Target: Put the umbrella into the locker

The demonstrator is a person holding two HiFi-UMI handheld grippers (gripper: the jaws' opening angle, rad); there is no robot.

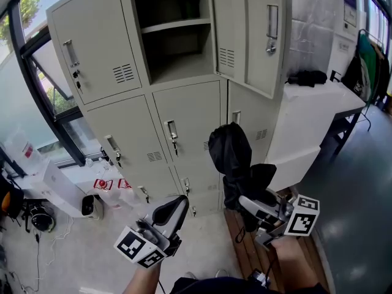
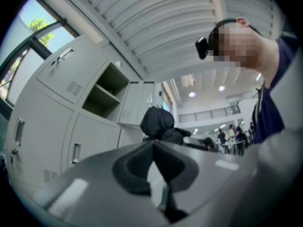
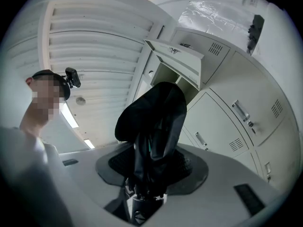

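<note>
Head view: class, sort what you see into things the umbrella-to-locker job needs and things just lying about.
Job: umbrella, right tongs gripping it, open locker.
Lying about: black bundle on white table, hanging clothes, white box on floor.

One umbrella is counted, and two grippers, the left gripper and the right gripper, with one cube on the left one and another cube on the right one. On the lockers, one open door and one shelf are seen, and six closed doors with handles can be counted. One white table is seen, with one black thing laid on it.
</note>
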